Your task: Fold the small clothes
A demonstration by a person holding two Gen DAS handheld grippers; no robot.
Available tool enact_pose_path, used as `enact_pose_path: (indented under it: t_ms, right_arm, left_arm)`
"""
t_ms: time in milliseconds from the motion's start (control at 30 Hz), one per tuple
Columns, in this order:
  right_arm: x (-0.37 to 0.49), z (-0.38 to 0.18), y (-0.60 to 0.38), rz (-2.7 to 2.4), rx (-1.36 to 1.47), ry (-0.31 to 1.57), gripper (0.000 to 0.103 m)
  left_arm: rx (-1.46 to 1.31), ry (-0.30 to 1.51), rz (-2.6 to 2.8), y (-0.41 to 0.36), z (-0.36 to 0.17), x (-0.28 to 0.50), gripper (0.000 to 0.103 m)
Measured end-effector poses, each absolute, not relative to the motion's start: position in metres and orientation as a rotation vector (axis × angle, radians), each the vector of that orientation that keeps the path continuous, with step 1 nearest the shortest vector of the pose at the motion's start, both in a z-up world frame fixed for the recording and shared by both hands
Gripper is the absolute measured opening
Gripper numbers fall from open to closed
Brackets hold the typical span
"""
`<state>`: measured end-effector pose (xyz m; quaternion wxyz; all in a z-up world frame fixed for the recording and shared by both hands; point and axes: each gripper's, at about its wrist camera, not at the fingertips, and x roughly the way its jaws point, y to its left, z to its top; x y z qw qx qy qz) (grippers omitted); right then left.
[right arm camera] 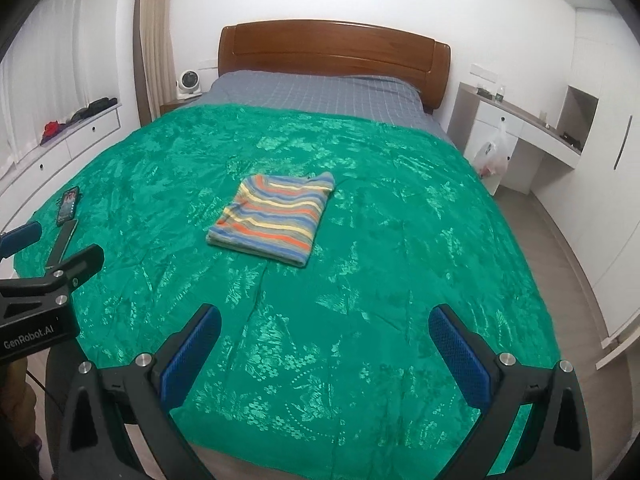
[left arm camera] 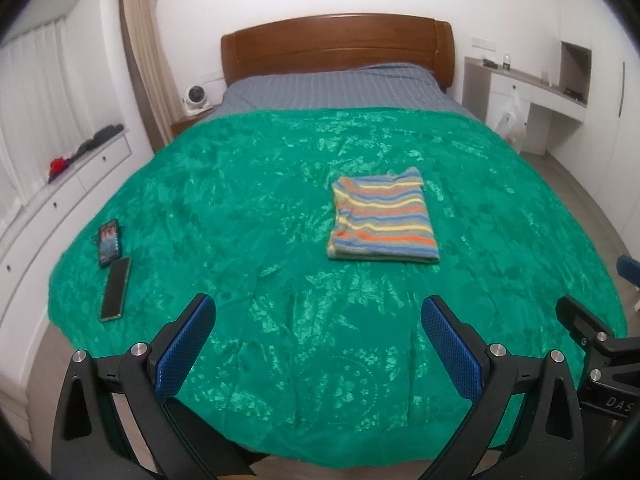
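Observation:
A small striped garment point(left arm camera: 382, 218), folded into a neat rectangle, lies flat on the green bedspread point(left arm camera: 240, 200) near the bed's middle. It also shows in the right wrist view point(right arm camera: 274, 218). My left gripper point(left arm camera: 318, 316) is open and empty, held above the bed's near edge, well short of the garment. My right gripper point(right arm camera: 324, 326) is open and empty too, beside the left one, also near the foot of the bed. The left gripper's body shows at the left edge of the right wrist view point(right arm camera: 52, 280).
Two phones point(left arm camera: 112, 264) lie on the bedspread's left side. A wooden headboard point(left arm camera: 338, 46) and grey sheet are at the far end. White drawers point(left arm camera: 60, 200) run along the left, a desk point(left arm camera: 532, 92) with a plastic bag point(left arm camera: 512, 118) stands at right.

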<state>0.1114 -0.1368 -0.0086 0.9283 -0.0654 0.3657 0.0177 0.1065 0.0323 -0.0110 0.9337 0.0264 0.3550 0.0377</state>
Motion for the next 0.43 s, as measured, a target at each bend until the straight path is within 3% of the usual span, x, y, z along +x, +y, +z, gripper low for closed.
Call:
enact_pose_path:
  t_ms: [433]
  right_arm:
    - [0.1143,-0.0148,-0.1322,0.059,-0.132,0.763,0.102]
  left_arm:
    - [0.041,0.716,0.078,0.0335,-0.0127,0.1061,0.103]
